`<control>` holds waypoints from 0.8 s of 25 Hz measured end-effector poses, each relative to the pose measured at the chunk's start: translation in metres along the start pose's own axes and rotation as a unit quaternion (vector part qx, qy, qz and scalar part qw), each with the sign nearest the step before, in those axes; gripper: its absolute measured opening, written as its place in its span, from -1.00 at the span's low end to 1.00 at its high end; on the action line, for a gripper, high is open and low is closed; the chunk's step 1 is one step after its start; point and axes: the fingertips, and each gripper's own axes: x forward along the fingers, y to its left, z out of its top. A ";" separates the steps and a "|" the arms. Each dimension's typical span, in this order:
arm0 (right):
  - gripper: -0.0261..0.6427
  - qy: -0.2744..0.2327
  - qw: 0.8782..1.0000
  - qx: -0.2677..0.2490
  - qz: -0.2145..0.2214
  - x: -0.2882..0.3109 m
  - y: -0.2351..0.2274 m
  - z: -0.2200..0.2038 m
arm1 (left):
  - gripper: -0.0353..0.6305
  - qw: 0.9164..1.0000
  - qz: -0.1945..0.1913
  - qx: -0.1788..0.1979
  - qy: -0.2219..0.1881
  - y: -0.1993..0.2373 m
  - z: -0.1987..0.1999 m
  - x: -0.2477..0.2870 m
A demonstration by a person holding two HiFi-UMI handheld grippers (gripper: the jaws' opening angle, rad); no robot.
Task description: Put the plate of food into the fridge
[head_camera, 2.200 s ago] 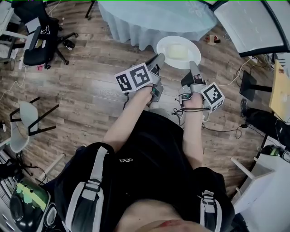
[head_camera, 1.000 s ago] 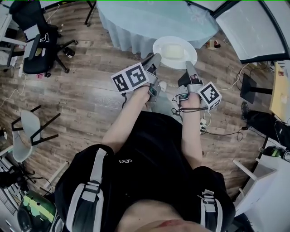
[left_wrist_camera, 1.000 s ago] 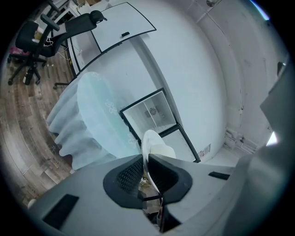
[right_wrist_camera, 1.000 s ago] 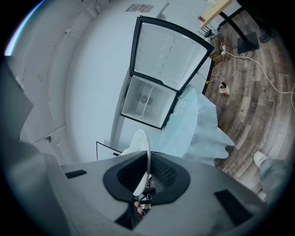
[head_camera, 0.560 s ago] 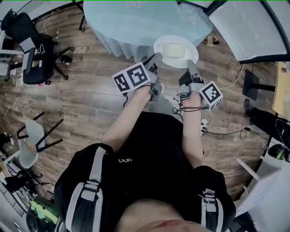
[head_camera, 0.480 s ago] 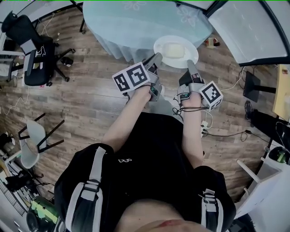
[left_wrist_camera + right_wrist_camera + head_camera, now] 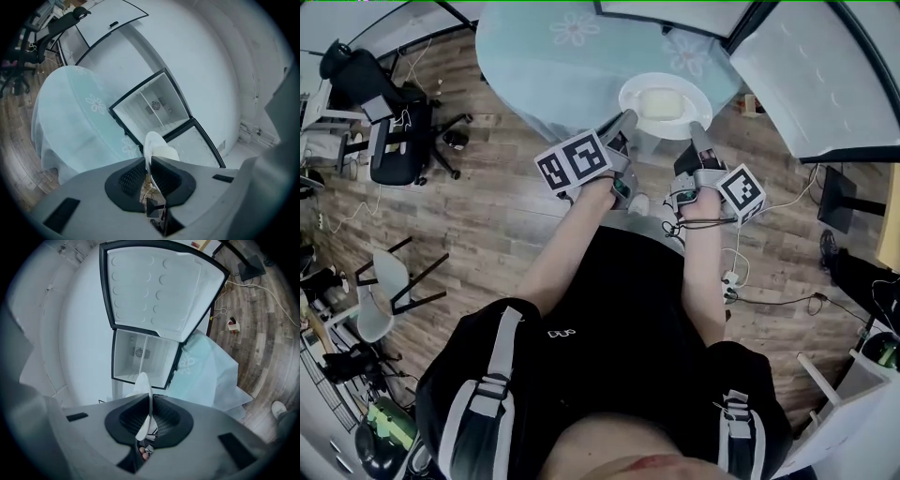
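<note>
I have two grippers, my left gripper (image 7: pixel 625 116) and my right gripper (image 7: pixel 696 133). Each carries one marker cube, so that makes two: the left cube (image 7: pixel 577 159) and the right cube (image 7: pixel 741 192). There is one plate (image 7: pixel 630 94), with one pale block of food (image 7: pixel 663 101) on it. I count one round table (image 7: pixel 534 66), whose cloth shows two flower prints (image 7: pixel 576 28). There is one fridge (image 7: pixel 154 105) with one door (image 7: pixel 159 291). There are two chairs, one black office chair (image 7: pixel 394 141) and one pale chair (image 7: pixel 380 295).

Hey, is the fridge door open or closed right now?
Open. The fridge shows its white interior, and its door is swung wide, with the dimpled inner side facing the right gripper view.
</note>
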 end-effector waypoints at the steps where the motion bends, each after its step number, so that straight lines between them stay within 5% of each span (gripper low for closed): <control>1: -0.85 0.000 1.000 0.003 0.003 0.004 0.001 0.004 | -0.77 1.000 0.000 -0.002 -0.001 -0.001 0.002 0.005; 20: -0.84 -0.017 1.000 0.004 -0.018 0.041 -0.015 0.066 | -0.77 0.999 -0.015 -0.021 0.030 -0.009 0.015 0.087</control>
